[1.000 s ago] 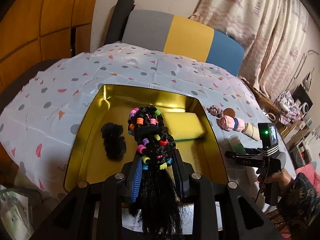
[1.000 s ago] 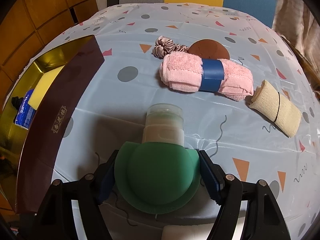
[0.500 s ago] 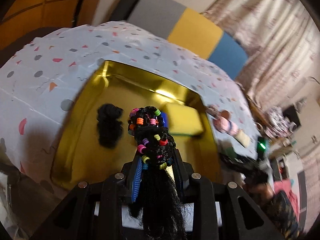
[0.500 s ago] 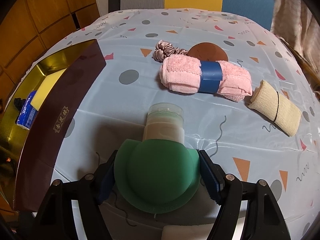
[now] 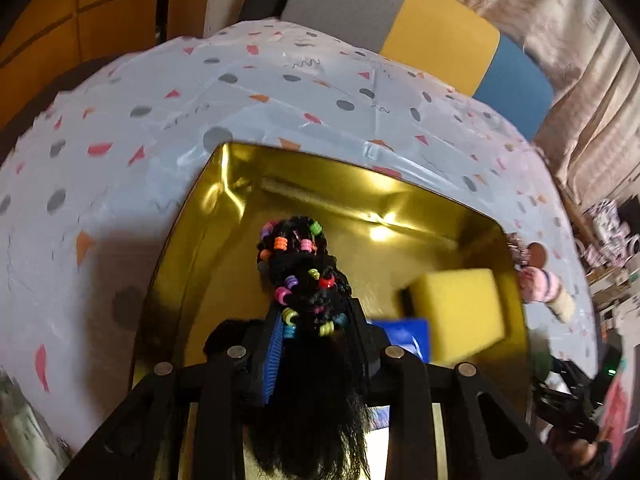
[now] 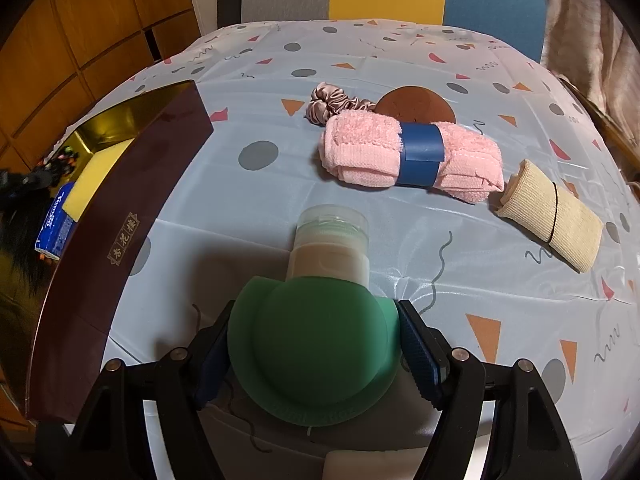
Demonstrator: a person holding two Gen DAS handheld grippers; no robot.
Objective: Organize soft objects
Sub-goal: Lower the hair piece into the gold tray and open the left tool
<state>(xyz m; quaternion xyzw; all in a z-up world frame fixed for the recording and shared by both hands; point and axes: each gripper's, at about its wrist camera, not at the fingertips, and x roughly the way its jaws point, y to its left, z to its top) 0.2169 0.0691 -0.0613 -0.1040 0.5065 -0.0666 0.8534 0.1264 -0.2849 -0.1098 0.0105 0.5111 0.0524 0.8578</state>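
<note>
Holding a beaded hairpiece (image 5: 304, 280) over the gold box (image 5: 208, 216), the left gripper (image 5: 316, 332) has its fingers clamped on it, though they have just eased apart a little.
Right gripper (image 6: 316, 344) fingers grip a green bottle (image 6: 316, 336) above the bench (image 6: 256, 208); a pink towel (image 6: 368, 156), scrunchie (image 6: 332, 100) and beige roll (image 6: 560, 216) lie beyond, a sponge (image 5: 460, 312) in the box.

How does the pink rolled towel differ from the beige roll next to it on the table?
The pink rolled towel is fluffy terry and bulkier; the beige roll is smoother, ribbed and slimmer. The pink rolled towel is bound by a wide blue band, the beige roll by a thin dark elastic. The pink rolled towel lies nearer the brown disc; the beige roll lies further right. Both are rolled soft items lying flat on the tablecloth, outside the gold tray.
</note>
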